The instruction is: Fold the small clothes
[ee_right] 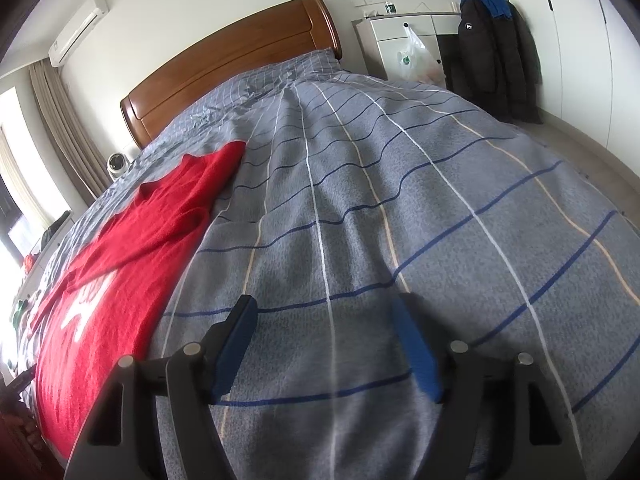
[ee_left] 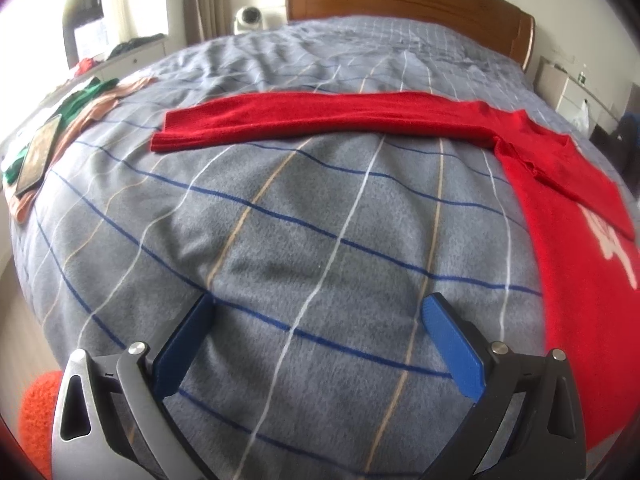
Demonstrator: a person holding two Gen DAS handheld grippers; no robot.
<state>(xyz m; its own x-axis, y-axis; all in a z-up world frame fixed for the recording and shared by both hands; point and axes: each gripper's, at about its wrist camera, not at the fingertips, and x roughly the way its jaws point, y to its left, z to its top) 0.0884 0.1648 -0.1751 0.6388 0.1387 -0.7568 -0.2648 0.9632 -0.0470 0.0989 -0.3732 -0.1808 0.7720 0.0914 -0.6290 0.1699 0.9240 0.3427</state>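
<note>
A red long-sleeved sweater [ee_left: 580,264] with a white print lies flat on the grey checked bed cover [ee_left: 304,216]. One sleeve [ee_left: 320,120] stretches out to the left across the bed; the other is folded over the body. My left gripper [ee_left: 320,308] is open and empty, low over the cover, to the left of the sweater's body. In the right wrist view the sweater [ee_right: 120,264] lies at the left. My right gripper [ee_right: 324,312] is open and empty over bare cover, to the right of the sweater.
Green and peach clothes [ee_left: 80,104] and a flat tablet-like object [ee_left: 38,152] lie at the bed's left edge. A wooden headboard [ee_left: 408,0] stands at the far end. A white cabinet [ee_right: 404,40] and dark coats [ee_right: 492,52] stand beyond the bed's right side.
</note>
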